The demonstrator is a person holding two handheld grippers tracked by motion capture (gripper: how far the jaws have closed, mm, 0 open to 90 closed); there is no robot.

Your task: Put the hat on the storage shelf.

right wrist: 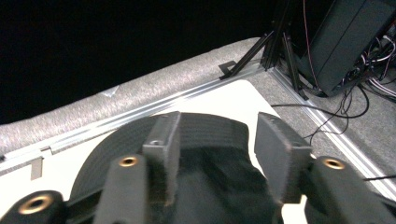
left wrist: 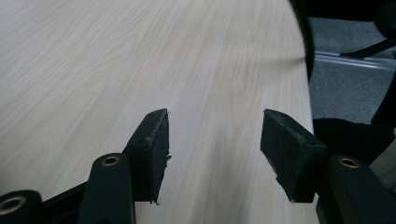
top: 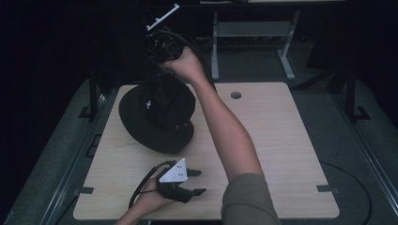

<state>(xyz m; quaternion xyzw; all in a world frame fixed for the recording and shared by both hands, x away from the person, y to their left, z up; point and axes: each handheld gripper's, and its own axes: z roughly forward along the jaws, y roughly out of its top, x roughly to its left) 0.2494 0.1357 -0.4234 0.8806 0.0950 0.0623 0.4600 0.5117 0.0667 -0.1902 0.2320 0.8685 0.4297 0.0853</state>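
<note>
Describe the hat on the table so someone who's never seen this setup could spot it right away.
Start at the light wooden table and look to its far left part. There lies a black hat with a wide round brim and a soft crown, just under the right gripper. It is the only garment on the table.

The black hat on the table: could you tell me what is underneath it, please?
The black hat lies brim-down on the light wooden table. Whether anything sits beneath its crown cannot be seen, because the hat covers that spot.

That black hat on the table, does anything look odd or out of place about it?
The black hat sits brim-down on the table, but its crown is rumpled and dented under the right gripper, whose jaws stand apart astride the fabric. Nothing looks spilled or torn.
</note>
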